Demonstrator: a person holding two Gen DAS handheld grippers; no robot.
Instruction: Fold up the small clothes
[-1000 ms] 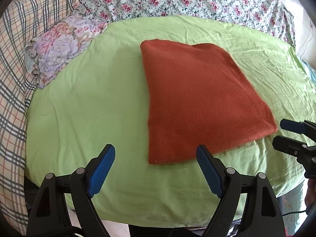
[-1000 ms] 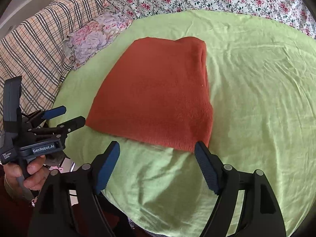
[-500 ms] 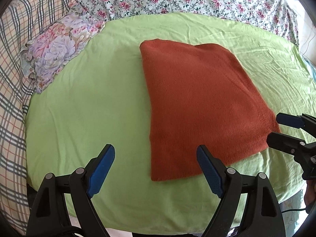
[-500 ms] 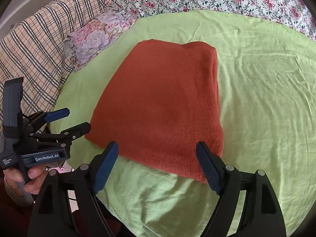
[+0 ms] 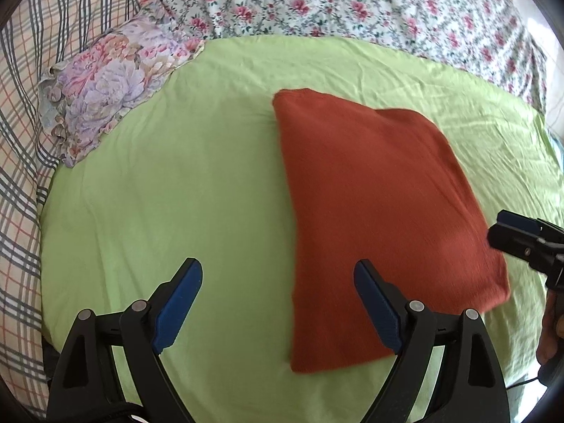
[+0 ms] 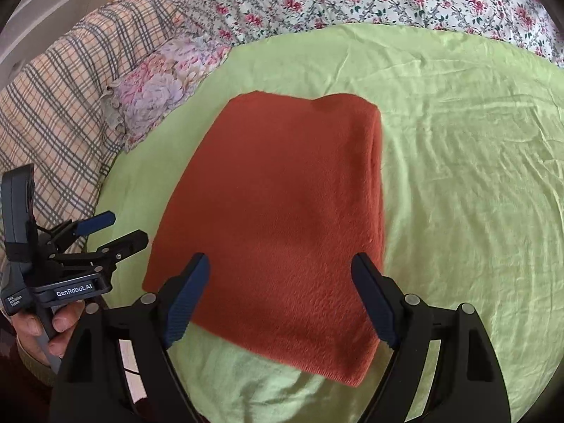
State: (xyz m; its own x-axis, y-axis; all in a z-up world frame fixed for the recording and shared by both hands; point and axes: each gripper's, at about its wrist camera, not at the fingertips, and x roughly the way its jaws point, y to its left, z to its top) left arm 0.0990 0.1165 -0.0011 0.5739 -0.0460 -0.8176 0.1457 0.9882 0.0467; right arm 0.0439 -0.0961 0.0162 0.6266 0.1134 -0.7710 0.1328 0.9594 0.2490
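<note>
Nearest the left wrist camera, the left tool (image 5: 278, 275) stands spread wide, its black arms ending in ribbed blue pads with nothing pinched; one pad hangs over the green sheet, the other over the near left part of the garment. The right tool (image 6: 280, 269) is likewise spread and empty, its pads above the near end of the garment. Neither tool's opening has changed noticeably over the past second. In the right wrist view a hand (image 6: 38, 331) grips the left tool's handle at the lower left.

The rust-red garment (image 5: 373, 218) lies folded into a thick, roughly rectangular pad of soft, fuzzy knit, with a rounded fold along its right edge in the right wrist view. It rests flat on the lime-green sheet (image 5: 176, 176), a thin, lightly creased cotton-like cloth spread over the bed, right of centre in the left view.

Compared with a second ago, the garment sits lower and larger in both views, its near edge now reaching between the pads, so both tools have come closer to it; its shape is unchanged.

Farther back lies a ruffled pillow (image 5: 116, 81) printed with pale purple and pink flowers, beside a plaid blanket (image 5: 31, 70), and beyond them a white quilt (image 5: 352, 3) with small pink roses.
</note>
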